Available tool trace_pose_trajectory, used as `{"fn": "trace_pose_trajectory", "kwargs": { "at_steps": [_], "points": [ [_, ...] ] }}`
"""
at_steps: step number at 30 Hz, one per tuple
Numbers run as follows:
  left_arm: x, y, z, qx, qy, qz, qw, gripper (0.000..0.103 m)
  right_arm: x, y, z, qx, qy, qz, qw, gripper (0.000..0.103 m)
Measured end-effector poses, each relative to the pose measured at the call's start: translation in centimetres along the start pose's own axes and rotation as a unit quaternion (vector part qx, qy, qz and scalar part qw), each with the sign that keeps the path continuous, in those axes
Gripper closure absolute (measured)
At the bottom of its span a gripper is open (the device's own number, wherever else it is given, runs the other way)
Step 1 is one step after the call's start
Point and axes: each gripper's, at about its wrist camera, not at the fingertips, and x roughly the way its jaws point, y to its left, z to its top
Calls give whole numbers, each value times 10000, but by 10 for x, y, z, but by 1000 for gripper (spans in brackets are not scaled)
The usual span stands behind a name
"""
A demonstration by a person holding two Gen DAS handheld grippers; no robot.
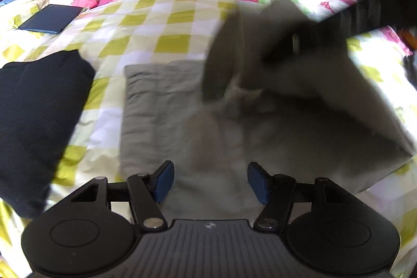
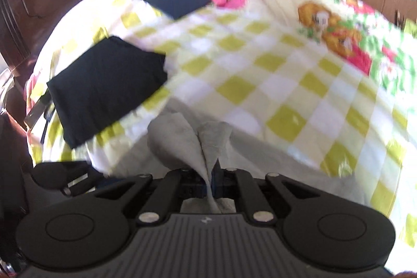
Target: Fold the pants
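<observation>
While the right gripper (image 2: 208, 186) pinches grey pants (image 1: 161, 106), left gripper (image 1: 209, 181) wide apart above them, holding nothing.

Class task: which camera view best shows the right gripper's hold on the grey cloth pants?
The right wrist view: the right gripper is shut on a pinched fold of the grey cloth pants. The left wrist view shows them spread on the bed, one part lifted and blurred.

Lifted pants (image 1: 299, 85) flap blurred; perhaps hiding right gripper.
</observation>
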Motion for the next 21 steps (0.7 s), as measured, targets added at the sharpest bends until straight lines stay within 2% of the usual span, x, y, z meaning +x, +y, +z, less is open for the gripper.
{"fn": "trace_pose_trajectory", "kwargs": {
  "at_steps": [5,9,11,15,19,21],
  "points": [
    [-3,6,-9,-12,19,-99,9999,28,26,34,-5,-268,175,219,9992,98],
    [-8,10,-15,-96,31,-222,9997,27,58,52,-22,-463,923,494,9934,93],
    [-9,12,-16,-109,24,-248,9996,27,65,55,-29,-531,1149,671,9897,90],
    [-13,14,-22,-1,7,-310,9995,27,57,51,-27,-509,1233,896,9870,80],
    [-19,16,-24,24,8,-361,9993,27,35,35,-8,-352,964,1284,9864,76],
    [-24,18,-24,-83,-9,-390,9992,27,30,24,5,-334,833,1520,9843,61]
  ]
}}
